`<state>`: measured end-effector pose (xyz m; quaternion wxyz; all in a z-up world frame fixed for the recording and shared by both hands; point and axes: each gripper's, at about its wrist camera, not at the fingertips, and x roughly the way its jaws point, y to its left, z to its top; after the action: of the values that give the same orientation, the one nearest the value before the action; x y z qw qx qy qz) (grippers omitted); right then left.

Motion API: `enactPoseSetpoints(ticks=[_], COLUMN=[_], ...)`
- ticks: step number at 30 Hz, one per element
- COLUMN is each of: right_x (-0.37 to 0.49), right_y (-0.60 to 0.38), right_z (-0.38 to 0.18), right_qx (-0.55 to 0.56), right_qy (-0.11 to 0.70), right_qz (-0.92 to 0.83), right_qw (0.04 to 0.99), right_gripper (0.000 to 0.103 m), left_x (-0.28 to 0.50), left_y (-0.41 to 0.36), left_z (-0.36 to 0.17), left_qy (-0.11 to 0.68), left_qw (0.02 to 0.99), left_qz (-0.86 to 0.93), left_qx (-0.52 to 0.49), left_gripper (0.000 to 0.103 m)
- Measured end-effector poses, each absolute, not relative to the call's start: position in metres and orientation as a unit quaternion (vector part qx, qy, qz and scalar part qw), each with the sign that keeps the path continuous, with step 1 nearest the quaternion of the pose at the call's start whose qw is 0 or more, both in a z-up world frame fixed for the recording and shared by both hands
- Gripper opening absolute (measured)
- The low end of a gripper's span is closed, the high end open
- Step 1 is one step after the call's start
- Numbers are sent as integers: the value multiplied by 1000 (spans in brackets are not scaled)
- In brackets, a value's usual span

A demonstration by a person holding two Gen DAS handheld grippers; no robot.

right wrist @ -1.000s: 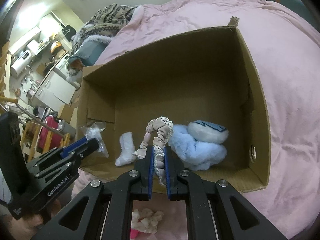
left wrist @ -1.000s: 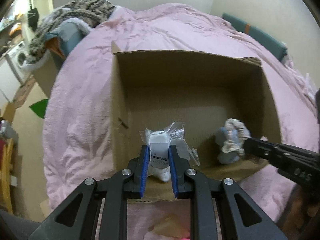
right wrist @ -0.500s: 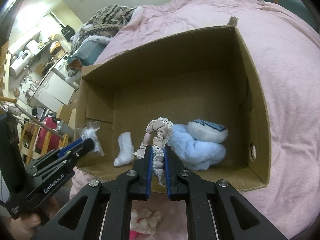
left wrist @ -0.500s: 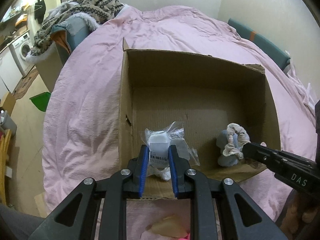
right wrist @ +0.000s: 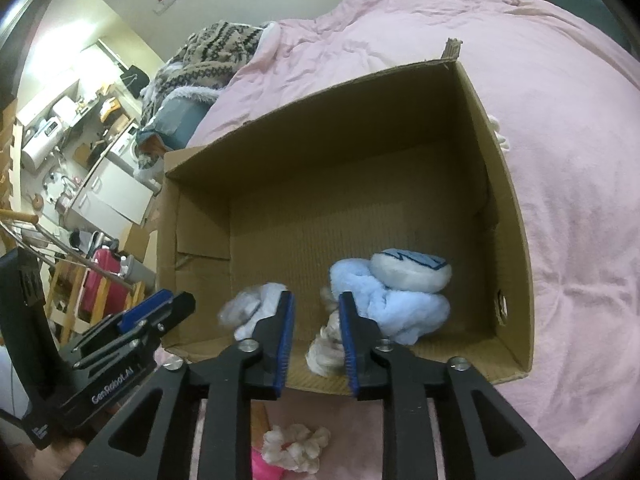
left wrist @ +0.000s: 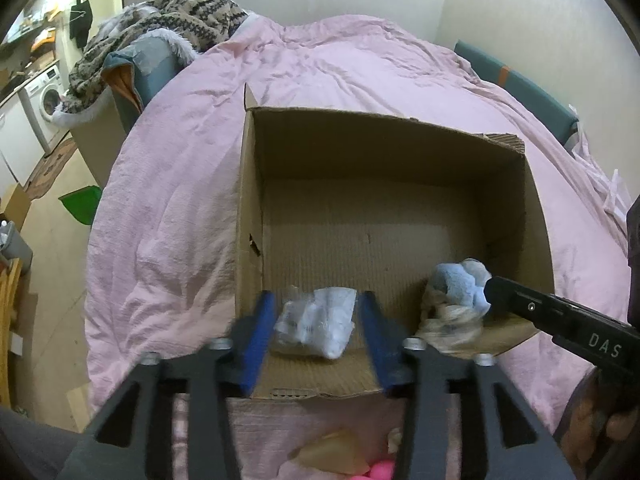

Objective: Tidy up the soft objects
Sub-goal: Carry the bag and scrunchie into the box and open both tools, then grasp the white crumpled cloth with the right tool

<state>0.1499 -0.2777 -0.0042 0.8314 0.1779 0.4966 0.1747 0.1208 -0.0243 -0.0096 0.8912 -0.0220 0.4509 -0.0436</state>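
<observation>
An open cardboard box (left wrist: 248,200) (right wrist: 516,240) sits on a pink duvet. My left gripper (left wrist: 317,300) hangs over its near edge with its jaws opening. A white soft item in a clear plastic bag (left wrist: 316,320) (right wrist: 252,312) lies blurred on the box floor between the fingers, and the pads are clear of it. My right gripper (right wrist: 316,300) (left wrist: 496,292) is opening too. A beige lace scrunchie (right wrist: 326,344) (left wrist: 448,316) sits loose by its right finger. It lies against a light blue plush (right wrist: 396,304) (left wrist: 460,280) that rests in the box.
The pink duvet (left wrist: 320,68) spreads around the box. A patterned knit blanket (left wrist: 172,12) is heaped at the bed's far left. A white fluffy item (right wrist: 296,446) and something pink (left wrist: 380,470) lie on the duvet below the grippers. Floor clutter and a washing machine (left wrist: 44,96) stand at the left.
Both grippers were shut, the left on the bagged item and the right on the scrunchie. Both jaws have now parted, and the two items have dropped to the box floor.
</observation>
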Motion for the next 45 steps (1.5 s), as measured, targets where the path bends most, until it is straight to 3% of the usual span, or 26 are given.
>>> enactPoseSetpoints(ticks=[3,27,45], right_x=[148,123,90], right_y=[-281,-285,-287], right_z=[-1,19,-6], right_qx=[188,173,187], right_qy=[487,474,527], right_qz=[174,174,157], right_qw=[835,846,814], right_gripper=[62,62,62], left_x=[117,89,44], left_y=[-26,0,21], left_z=[-4,19,1], left_qy=[437,429,497], left_qw=[898,903,867], left_qz=[-46,-15,14], left_qx=[-20,-11,-38], left_gripper=[61,64,64])
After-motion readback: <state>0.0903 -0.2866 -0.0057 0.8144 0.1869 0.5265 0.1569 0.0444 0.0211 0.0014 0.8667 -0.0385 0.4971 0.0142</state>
